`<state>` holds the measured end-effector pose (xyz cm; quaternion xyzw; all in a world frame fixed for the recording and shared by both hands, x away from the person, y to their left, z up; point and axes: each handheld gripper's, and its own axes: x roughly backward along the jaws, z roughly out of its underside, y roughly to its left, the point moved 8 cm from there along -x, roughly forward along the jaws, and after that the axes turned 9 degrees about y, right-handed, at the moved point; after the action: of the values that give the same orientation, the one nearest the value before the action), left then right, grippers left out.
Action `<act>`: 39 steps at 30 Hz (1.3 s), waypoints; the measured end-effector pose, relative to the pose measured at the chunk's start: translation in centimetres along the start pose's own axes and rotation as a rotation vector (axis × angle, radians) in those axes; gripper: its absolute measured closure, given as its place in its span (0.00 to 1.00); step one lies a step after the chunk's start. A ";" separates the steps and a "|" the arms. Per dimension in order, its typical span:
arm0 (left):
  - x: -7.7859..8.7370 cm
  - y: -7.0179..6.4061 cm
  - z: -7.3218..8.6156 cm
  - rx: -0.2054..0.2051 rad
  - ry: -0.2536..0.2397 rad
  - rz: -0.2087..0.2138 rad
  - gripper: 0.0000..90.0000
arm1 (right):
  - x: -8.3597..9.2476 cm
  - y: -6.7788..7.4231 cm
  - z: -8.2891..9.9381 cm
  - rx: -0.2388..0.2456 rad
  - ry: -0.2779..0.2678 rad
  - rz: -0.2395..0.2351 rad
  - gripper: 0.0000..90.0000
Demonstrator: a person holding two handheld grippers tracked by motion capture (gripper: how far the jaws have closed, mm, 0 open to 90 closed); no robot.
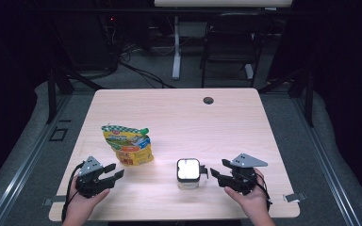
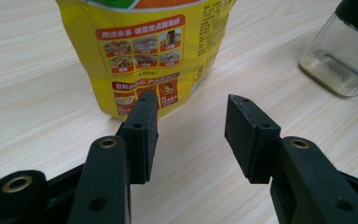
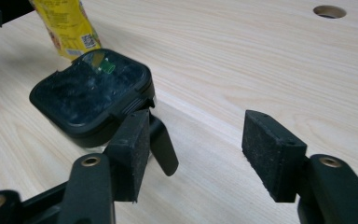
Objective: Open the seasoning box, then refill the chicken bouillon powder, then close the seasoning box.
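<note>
Nearest the person, the left hand-held gripper point(image 1: 114, 173) lies low over the pale wood tabletop point(image 1: 226, 122) with its jaws partly apart and nothing between them; in the left gripper view its black pads frame bare wood, just short of the foot of the pouch. The right hand-held gripper point(image 1: 215, 170) stands with its jaws spread wide and holds nothing. In the right gripper view one pad sits just beside a black latch tab point(image 3: 162, 148) that hangs from the jar's lid, though whether they touch cannot be told.

Between the two grippers stands the jar point(image 1: 188, 173), close to the right one. It has a clear, squarish glass body with rounded corners, and a faint pale residue shows at its base in the left gripper view point(image 2: 342, 56). Its lid point(image 3: 91, 95) is black, square with rounded corners, glossy and smudged; from above it shines white with glare.

Farther back and to the left, the pouch point(image 1: 128, 143) stands upright on the tabletop, well apart from the jar. It is yellow with a green-and-white chequered top edge and a green cap at one corner. Its lower back panel carries orange-red blocks with small food photographs and white Chinese characters too small to read with certainty, and a numeral "5" appears in one block. A square scan code shows near its base in the right gripper view point(image 3: 87, 41).

At the far edge, a round cable hole point(image 1: 208, 100) pierces the tabletop.
</note>
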<state>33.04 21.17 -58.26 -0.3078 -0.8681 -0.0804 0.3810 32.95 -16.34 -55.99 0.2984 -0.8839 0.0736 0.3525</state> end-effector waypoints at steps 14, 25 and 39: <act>-0.6 -2.0 -1.8 -0.047 0.025 0.051 0.63 | -0.3 1.5 -2.5 0.031 0.043 0.040 0.65; -1.9 -4.7 -5.7 -0.087 0.044 0.089 0.69 | -0.6 1.5 -4.1 -0.006 0.105 0.027 0.72; -4.1 -7.8 -8.8 -0.108 0.018 0.139 0.67 | -1.2 2.8 -4.0 0.022 0.077 0.057 0.72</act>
<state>35.91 9.72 -54.36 -0.3868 -0.8355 -0.1033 0.3763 34.36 -12.16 -53.67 0.2739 -0.8770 0.1049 0.3806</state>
